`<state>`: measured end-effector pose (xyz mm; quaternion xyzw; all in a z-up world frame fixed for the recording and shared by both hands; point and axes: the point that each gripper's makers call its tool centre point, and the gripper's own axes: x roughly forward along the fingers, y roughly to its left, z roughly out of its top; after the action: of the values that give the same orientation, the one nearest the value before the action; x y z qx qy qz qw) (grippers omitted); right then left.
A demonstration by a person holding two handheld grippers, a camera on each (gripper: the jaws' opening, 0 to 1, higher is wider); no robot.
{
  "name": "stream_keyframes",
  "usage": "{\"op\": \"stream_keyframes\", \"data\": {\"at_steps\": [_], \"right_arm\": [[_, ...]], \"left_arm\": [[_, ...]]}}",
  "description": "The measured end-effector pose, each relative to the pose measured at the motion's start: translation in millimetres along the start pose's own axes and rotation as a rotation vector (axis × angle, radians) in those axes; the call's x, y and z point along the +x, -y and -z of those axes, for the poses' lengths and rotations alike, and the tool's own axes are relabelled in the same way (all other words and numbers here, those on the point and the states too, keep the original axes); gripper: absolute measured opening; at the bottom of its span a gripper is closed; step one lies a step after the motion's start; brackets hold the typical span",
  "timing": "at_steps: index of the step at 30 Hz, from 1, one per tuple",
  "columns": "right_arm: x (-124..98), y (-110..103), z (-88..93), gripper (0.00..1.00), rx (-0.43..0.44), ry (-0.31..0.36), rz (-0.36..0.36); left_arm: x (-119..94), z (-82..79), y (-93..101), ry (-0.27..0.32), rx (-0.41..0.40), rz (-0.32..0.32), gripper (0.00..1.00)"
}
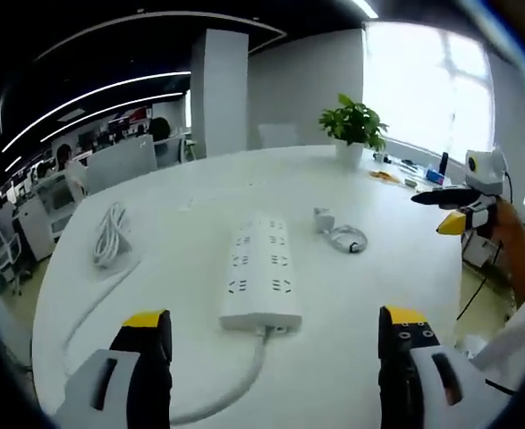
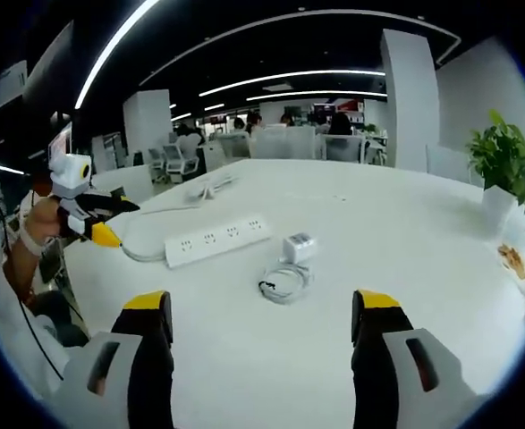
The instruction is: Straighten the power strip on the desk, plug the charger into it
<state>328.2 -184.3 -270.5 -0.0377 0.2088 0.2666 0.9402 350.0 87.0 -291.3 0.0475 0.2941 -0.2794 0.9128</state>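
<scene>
A white power strip (image 1: 260,281) lies on the white desk (image 1: 199,206), its cord (image 1: 110,234) running off to a coiled bundle at the left. The strip (image 2: 217,239) also shows in the right gripper view. A white charger (image 1: 325,219) sits to its right with its coiled cable (image 1: 348,239). The charger (image 2: 298,246) and cable (image 2: 284,281) lie ahead of my right gripper (image 2: 262,326), which is open and empty. My left gripper (image 1: 275,335) is open just short of the strip's near end. The right gripper (image 1: 459,210) appears at the right edge, the left gripper (image 2: 97,219) at the left.
A potted plant (image 1: 353,125) stands at the desk's far side, with small items (image 1: 396,176) near the window. The plant (image 2: 505,165) is also at the right of the right gripper view. Office chairs and desks (image 2: 244,143) lie beyond.
</scene>
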Motion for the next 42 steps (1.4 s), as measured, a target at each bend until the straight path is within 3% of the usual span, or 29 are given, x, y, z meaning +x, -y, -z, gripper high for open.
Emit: {"op": "stream_keyframes", "data": {"at_steps": [1,5,7,11,13,17,26,31,39,42], "right_arm": [[0,0,0.4,0.81,0.002,0.000,-0.001],[-2,-2,-0.8,0.80,0.021,0.011,-0.021],[-2,-2,-0.6,0.80,0.021,0.012,-0.021],[-2,1,-1.3,0.80,0.022,0.019,-0.018],[-2,1,-1.4,0.80,0.024,0.021,-0.016],[-4,2,-2.1,0.80,0.023,0.019,-0.017],[-7,8,-5.8,0.80,-0.020,0.019,0.012],[-7,8,-5.5,0.80,0.005,0.026,0.003],[-9,11,-0.7,0.80,0.020,0.022,0.001],[-9,10,-0.4,0.79,0.019,0.026,-0.011]], "left_arm": [[3,2.3,1.2,-0.024,-0.001,0.006,0.96],[11,-3.7,0.7,-0.015,0.018,-0.005,0.95],[17,-5.4,1.6,-0.014,0.028,0.010,0.88],[28,-5.7,2.0,-0.035,0.044,0.021,0.86],[33,-8.7,1.2,-0.035,0.071,0.032,0.78],[44,-9.2,-4.2,-0.065,0.053,0.016,0.88],[78,-8.7,-10.1,-0.134,0.071,0.018,0.87],[98,-6.0,-11.5,-0.184,0.100,0.014,0.84],[111,4.5,-8.9,-0.243,0.101,0.016,0.84],[115,11.0,-13.0,-0.276,0.133,-0.010,0.82]]}}
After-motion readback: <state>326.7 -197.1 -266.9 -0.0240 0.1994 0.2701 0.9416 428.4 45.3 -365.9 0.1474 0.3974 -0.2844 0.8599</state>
